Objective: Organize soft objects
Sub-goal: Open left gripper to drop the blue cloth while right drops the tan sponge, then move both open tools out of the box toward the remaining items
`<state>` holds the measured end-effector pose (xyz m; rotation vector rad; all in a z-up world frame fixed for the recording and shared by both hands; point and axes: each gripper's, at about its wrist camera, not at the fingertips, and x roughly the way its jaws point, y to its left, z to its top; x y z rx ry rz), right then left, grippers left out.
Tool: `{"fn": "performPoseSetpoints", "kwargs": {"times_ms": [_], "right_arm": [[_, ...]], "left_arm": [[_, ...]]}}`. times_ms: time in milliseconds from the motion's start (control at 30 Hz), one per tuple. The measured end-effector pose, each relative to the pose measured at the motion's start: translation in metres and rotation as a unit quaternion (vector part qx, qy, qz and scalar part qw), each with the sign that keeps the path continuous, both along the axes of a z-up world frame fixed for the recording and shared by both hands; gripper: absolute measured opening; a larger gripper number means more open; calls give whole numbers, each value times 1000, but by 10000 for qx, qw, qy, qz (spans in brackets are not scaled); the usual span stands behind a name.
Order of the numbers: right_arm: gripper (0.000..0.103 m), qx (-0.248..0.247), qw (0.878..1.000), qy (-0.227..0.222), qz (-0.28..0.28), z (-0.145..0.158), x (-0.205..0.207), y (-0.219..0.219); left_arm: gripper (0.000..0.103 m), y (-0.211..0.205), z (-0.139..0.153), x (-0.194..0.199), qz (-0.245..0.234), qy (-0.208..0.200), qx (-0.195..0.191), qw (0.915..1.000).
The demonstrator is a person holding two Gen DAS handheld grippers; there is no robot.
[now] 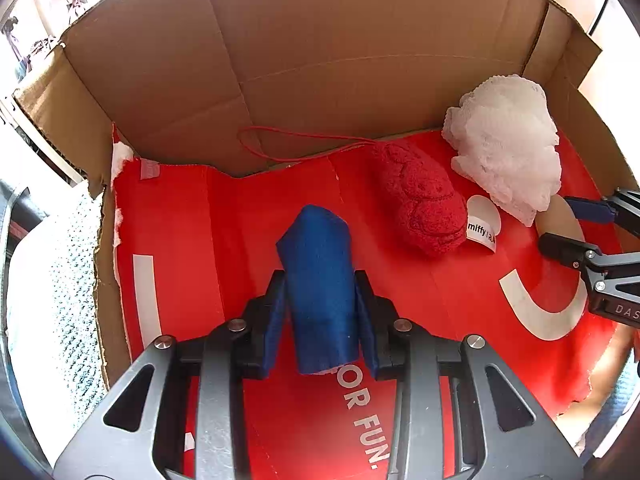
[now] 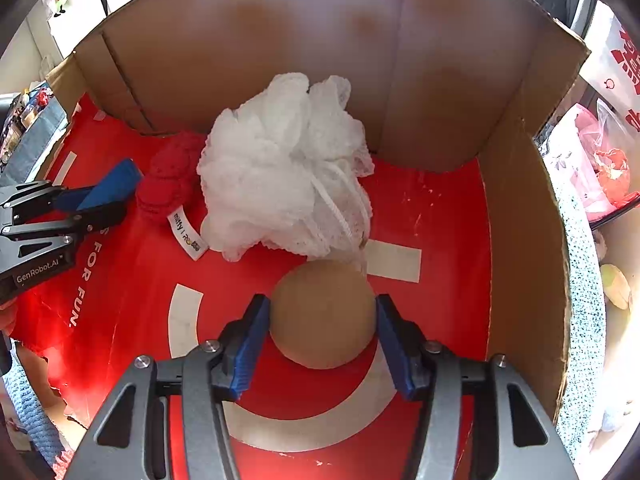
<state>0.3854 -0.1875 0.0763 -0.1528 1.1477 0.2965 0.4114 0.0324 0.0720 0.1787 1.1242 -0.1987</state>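
Inside the cardboard box [image 1: 320, 40] my left gripper [image 1: 320, 280] is shut on a blue rolled soft object [image 1: 316, 236], its blue pads pressing both sides just above the red floor. My right gripper [image 2: 322, 304] is shut on a tan round ball [image 2: 322, 320], one pad touching each side. A red knitted plush toy [image 1: 420, 204] with a white label and a red cord lies at the back. A white mesh bath pouf [image 2: 280, 168] sits beside it, against the back wall. Each gripper shows at the edge of the other's view: the right gripper [image 1: 560, 220] and the left gripper [image 2: 108, 200].
The box floor is a red printed sheet [image 2: 440, 220] with white lettering. Cardboard walls [image 2: 520, 220] rise on the back and both sides. A speckled white cloth surface [image 1: 52, 280] lies outside the box, with bags and clutter [image 2: 600, 160] beyond the right wall.
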Motion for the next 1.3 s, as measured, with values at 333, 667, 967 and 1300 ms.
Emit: {"fn": "performPoseSetpoints", "kwargs": {"times_ms": [333, 667, 967, 1300], "right_arm": [[64, -9, 10000, 3, -18, 0, -2, 0], [70, 36, 9993, -379, -15, 24, -28, 4], [78, 103, 9927, -1198, -39, 67, -86, 6], [90, 378, 9775, -2076, 5, 104, -164, -6]], "left_arm": [[58, -4, 13, -9, -45, -262, 49, 9996], [63, 5, 48, -61, -96, -655, -329, 9973], [71, 19, 88, -143, 18, -1613, -562, 9853], [78, 20, 97, -212, 171, -2363, -974, 9666]]}}
